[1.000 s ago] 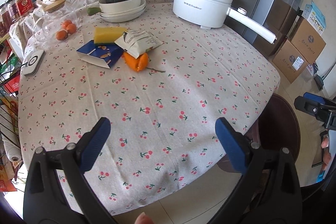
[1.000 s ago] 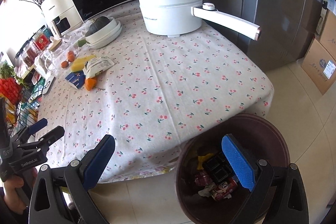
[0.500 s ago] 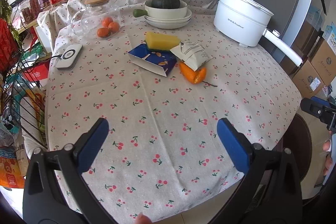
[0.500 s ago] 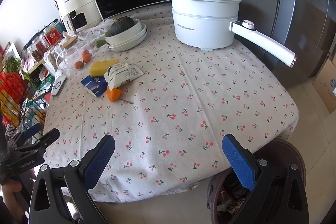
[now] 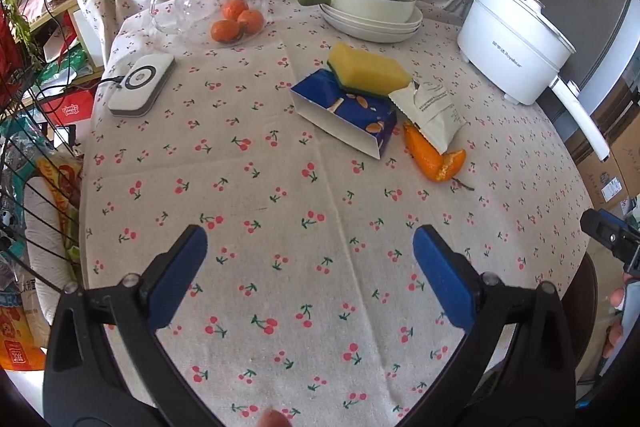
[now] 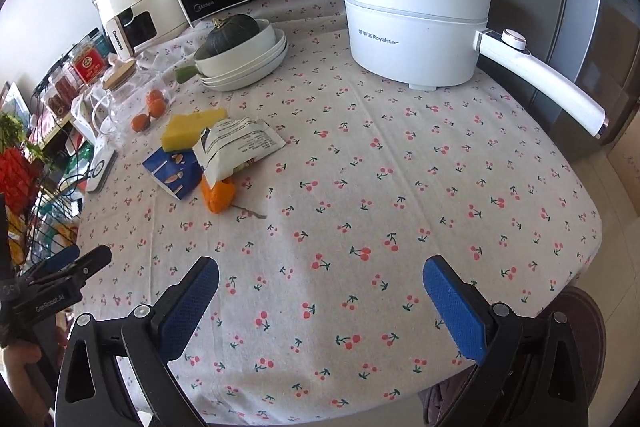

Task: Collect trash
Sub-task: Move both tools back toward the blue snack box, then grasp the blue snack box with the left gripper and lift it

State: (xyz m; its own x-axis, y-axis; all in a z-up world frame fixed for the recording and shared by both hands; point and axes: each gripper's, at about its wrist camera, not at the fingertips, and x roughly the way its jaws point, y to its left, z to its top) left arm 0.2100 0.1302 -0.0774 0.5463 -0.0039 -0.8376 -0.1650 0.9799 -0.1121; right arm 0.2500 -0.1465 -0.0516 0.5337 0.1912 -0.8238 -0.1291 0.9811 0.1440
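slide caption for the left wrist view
Open left gripper above cherry-print tablecloth, facing orange peel, white wrapper, blue carton.

Both hand-held grippers have moved in over the surface (image 5: pixel 280 155): the left hand-held gripper (image 5: pixel 310 275) now sits nearer the orange peel (image 5: pixel 434 159) and blue carton (image 5: pixel 348 115). The right hand-held gripper (image 6: pixel 320 301) has swung off the trash bin (image 6: pixel 588 311), which now shows only at the frame's lower right edge, its contents out of sight.
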